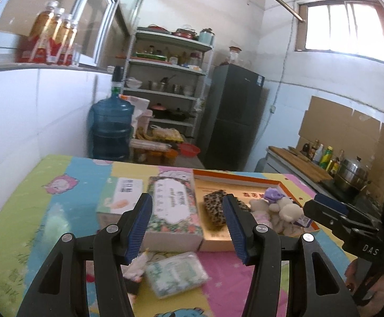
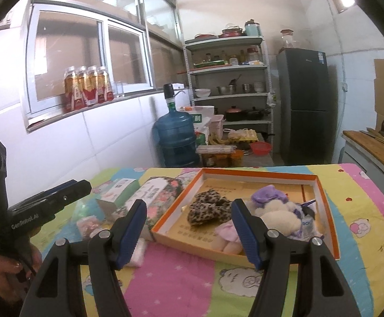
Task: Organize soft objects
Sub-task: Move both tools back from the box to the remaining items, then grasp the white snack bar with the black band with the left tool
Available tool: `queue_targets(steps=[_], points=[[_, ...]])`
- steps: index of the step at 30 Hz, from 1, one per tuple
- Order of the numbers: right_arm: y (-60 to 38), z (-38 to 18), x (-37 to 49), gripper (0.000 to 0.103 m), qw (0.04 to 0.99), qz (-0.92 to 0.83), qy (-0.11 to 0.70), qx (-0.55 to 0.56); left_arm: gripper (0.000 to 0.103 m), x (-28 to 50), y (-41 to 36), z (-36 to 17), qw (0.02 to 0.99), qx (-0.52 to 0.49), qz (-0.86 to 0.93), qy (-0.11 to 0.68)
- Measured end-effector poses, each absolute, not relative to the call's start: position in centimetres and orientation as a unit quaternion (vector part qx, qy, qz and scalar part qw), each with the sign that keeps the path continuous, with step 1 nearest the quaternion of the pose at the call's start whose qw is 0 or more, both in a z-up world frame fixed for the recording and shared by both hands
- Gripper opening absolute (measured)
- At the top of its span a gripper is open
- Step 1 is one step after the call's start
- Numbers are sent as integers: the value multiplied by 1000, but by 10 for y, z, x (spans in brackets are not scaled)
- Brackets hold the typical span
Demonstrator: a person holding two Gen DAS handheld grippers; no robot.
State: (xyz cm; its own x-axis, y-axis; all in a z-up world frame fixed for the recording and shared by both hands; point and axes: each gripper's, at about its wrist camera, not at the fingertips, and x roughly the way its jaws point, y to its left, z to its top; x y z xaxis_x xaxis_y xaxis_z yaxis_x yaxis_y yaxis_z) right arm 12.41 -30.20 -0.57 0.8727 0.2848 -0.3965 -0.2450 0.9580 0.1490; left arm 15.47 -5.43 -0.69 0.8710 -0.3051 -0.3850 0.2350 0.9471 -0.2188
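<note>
With both grippers' fingers spread and empty, the soft tissue pack (image 1: 176, 273) on the counter, just below and between the left gripper (image 1: 188, 227) fingers, looks light, squashy, slippery-wrapped — best pinched across its short sides — while the right gripper (image 2: 189, 231) hovers before the orange tray (image 2: 331, 211).

A kitchen with white tiled walls. A blue water jug (image 2: 175, 139) stands on the floor beside a metal shelf (image 2: 228, 79) stacked with pots and bowls. A dark fridge (image 2: 306, 103) stands right of the shelf. Four bottles (image 2: 87, 86) line a window ledge. A steel pot (image 1: 351, 174) sits on a counter (image 1: 297, 162).
</note>
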Motion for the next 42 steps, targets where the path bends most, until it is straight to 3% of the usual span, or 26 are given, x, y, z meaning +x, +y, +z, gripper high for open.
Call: queue_targets(steps=[19, 23, 42], points=[[-247, -18, 109, 66, 956, 176, 233, 29, 57, 124, 1, -26, 963, -91, -119, 224], [-235, -23, 108, 73, 953, 183, 239, 24, 57, 125, 8, -34, 959, -85, -129, 238], [-216, -46, 115, 80, 944, 195, 266, 24, 57, 139, 6, -83, 936, -37, -165, 308]])
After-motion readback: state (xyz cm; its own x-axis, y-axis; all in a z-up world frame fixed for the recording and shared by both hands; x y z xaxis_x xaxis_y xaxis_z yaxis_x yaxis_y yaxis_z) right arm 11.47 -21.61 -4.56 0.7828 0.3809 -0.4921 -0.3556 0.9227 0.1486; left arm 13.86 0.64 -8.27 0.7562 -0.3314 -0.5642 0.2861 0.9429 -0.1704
